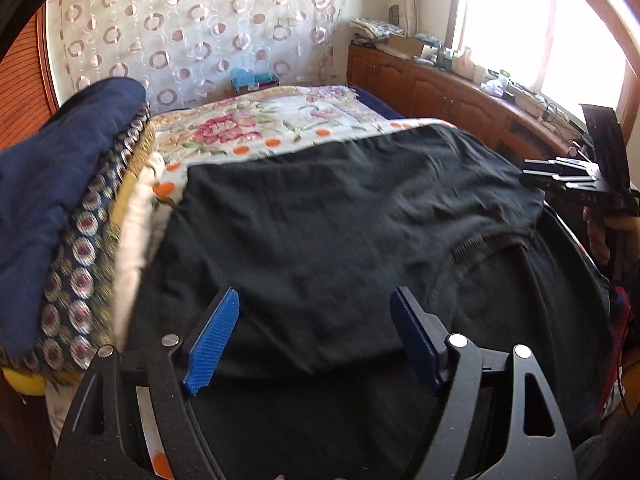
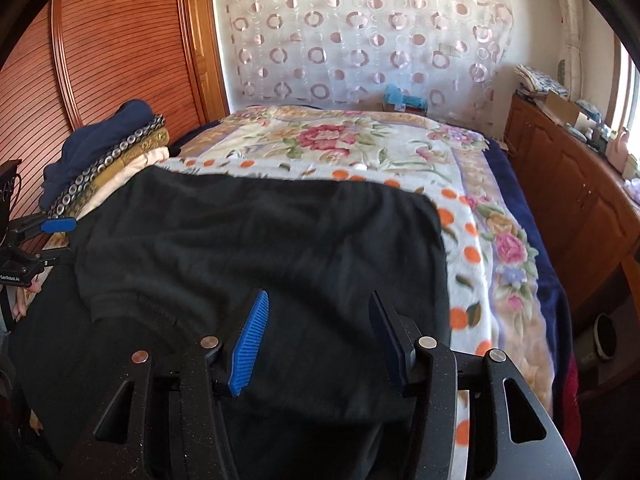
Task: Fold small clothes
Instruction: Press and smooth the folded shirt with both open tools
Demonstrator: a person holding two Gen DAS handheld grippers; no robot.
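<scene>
A black garment (image 1: 340, 216) lies spread over the near end of the bed, its collar seam toward the near right in the left wrist view. It also shows in the right wrist view (image 2: 260, 240). My left gripper (image 1: 316, 300) is open just above the garment's near left part, holding nothing. My right gripper (image 2: 318, 300) is open above the garment's near right part, holding nothing. The right gripper shows from the side in the left wrist view (image 1: 560, 176). The left gripper shows at the left edge of the right wrist view (image 2: 56, 226).
A floral blanket (image 2: 360, 148) covers the bed. A stack of folded bedding (image 1: 60, 208) with a navy item on top lies at the bed's left side. A wooden cabinet (image 2: 568, 184) with clutter runs along the right under the window. A wooden wardrobe (image 2: 100, 40) stands at the left.
</scene>
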